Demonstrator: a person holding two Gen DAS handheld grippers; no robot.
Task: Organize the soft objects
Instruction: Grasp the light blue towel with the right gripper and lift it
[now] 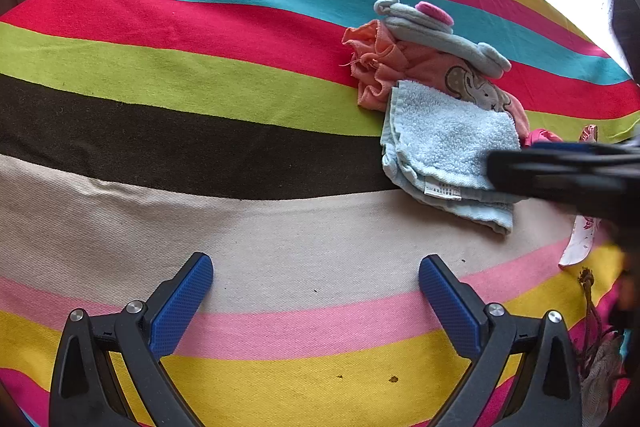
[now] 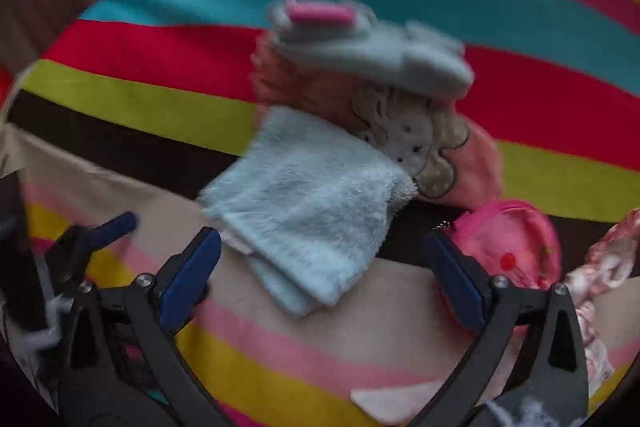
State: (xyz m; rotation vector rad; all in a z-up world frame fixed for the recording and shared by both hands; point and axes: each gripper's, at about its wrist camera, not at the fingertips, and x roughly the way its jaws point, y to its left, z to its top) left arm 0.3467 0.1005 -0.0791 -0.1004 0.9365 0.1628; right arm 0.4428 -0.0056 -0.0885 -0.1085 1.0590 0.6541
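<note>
**A:** So what's seen on the striped bedspread (image 1: 200,99)? A small heap of soft stuff is piled toward the right in the left wrist view: a folded light-blue towel (image 1: 448,147) is laid at the front, across the brown and cream stripes, with a peach garment (image 1: 380,67) carrying an elephant patch tucked right behind it and partly covered by it. A grey plush toy (image 1: 440,31) with a pink spot is perched on top of the peach piece.

**B:** Yep, and the left gripper (image 1: 316,291) is held wide open over the cream and pink stripes, nothing between the blue pads, well apart from the heap.

**A:** Right gripper (image 2: 320,267)?

**B:** Also spread fully, nothing clamped. The towel's near end (image 2: 312,211) is seen between its fingers, but isn't pinched. A pink pouch (image 2: 508,239) is sat just behind the right-side finger (image 2: 452,279); contact can't be told, it's blurry. A floral cloth (image 2: 600,267) is bunched at the far right edge.
</note>
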